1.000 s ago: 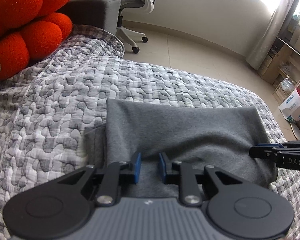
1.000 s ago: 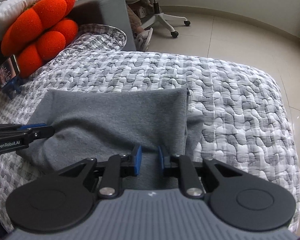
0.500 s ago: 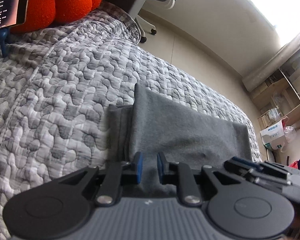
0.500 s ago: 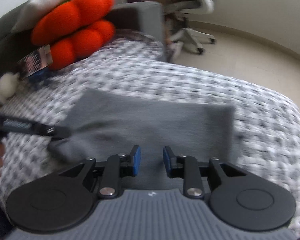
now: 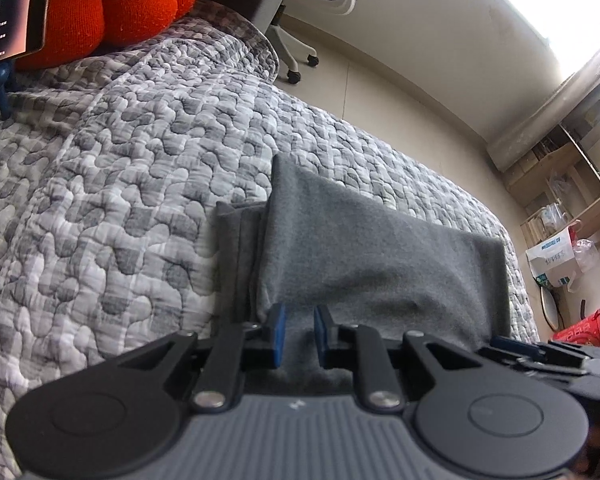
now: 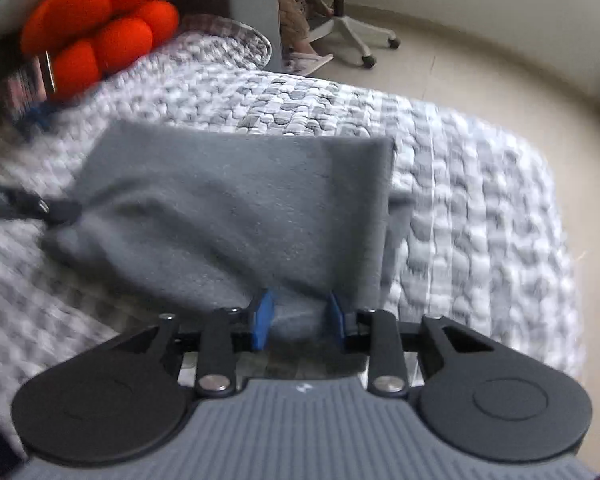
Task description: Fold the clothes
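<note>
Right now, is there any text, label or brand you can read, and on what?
None is legible.
phone screen: lines of text, too small to read.
white bag: blue print, too small to read.
gripper body mark: a small logo, no words.

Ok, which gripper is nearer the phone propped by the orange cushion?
Left. The left gripper is at the end of the grey garment that lies toward the phone; the right gripper is at the garment's opposite end, farther from it.
</note>
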`<move>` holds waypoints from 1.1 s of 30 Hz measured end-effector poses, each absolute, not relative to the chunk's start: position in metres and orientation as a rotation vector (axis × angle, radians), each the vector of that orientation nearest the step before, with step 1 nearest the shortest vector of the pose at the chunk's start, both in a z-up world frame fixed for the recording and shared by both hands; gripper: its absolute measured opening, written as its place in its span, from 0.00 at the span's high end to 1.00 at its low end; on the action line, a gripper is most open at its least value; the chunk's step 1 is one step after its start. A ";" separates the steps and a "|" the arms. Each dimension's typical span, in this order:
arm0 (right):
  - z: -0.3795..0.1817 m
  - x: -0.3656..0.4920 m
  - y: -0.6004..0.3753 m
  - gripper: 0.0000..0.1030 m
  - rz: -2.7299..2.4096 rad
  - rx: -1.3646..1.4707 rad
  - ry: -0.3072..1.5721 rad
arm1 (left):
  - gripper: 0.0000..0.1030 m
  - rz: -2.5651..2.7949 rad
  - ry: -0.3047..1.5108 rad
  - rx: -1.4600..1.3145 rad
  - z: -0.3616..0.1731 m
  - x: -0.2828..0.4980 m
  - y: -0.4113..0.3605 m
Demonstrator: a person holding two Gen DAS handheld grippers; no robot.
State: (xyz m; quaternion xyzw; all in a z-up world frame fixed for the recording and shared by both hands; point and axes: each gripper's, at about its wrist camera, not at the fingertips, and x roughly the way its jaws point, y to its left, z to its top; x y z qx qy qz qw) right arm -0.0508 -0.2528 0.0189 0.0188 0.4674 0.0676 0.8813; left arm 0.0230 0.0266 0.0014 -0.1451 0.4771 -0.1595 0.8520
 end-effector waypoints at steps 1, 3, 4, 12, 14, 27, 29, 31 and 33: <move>0.020 -0.052 -0.260 0.70 0.127 0.065 0.976 | 0.83 -0.334 1.004 -0.303 0.001 0.023 0.026; 0.020 -0.053 -0.270 0.71 0.084 0.079 0.981 | 0.83 -0.332 1.004 -0.300 0.001 0.023 0.025; 0.019 -0.053 -0.272 0.64 0.054 0.061 0.984 | 0.83 -0.331 1.002 -0.297 0.002 0.022 0.025; 0.013 -0.051 -0.269 0.61 0.031 0.038 0.992 | 0.83 -0.319 1.000 -0.276 0.003 0.023 0.020; 0.016 -0.052 -0.265 0.61 0.033 0.005 0.974 | 0.83 -0.310 1.003 -0.308 0.006 0.024 0.026; 0.018 -0.049 -0.133 0.55 0.400 -0.267 0.825 | 0.65 -0.212 1.015 -0.342 0.004 0.029 0.049; 0.015 -0.046 -0.116 0.45 0.452 -0.271 0.828 | 0.64 -0.214 1.019 -0.349 0.004 0.029 0.049; 0.011 -0.047 -0.104 0.43 0.461 -0.306 0.820 | 0.64 -0.216 1.024 -0.361 0.003 0.029 0.052; 0.009 -0.045 -0.095 0.41 0.466 -0.327 0.814 | 0.63 -0.217 1.030 -0.371 0.003 0.030 0.053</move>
